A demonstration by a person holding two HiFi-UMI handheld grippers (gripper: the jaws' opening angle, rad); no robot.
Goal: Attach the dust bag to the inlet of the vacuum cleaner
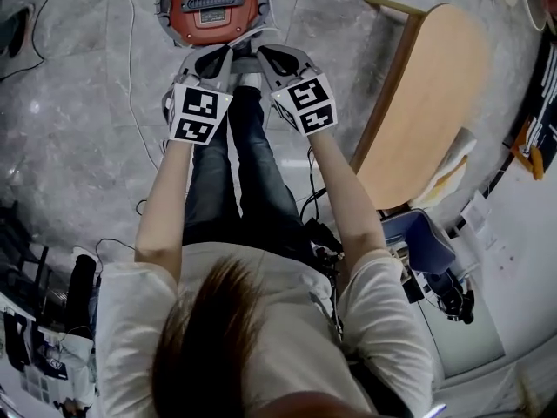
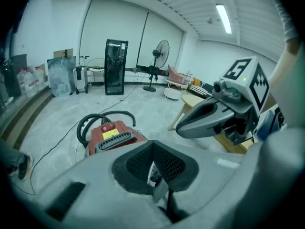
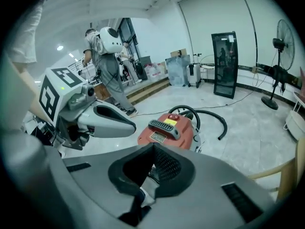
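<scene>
Standing over the red canister vacuum cleaner with its black carry handle and yellow label, the person holds both tools out in front, side by side and tipped down toward it. The left tongs are closed pad against pad with nothing between them. The right tongs are the same. Each gripper view shows the dark ribbed pads meeting, with only a sliver of what looks like the person's jeans and pale shoe in the gap beneath. Held near each other and empty, the tools look poised rather than at work; I judge the task has not properly started.

The vacuum cleaner sits on the grey marbled floor just ahead of the person's feet, and its black hose curls round the far side of the body. Its lid looks shut and no view shows the inlet, so the casing will likely have to be opened before anything can go on.

The dust bag I cannot pick out with certainty. A pale, flat thing lies at the edge of the round wooden worktop to the person's right, well apart from the vacuum cleaner — it may be the bag, set there within reach, but it is too small to tell. If so, the next move calls for opening one pair of tongs and turning right to fetch it.
</scene>
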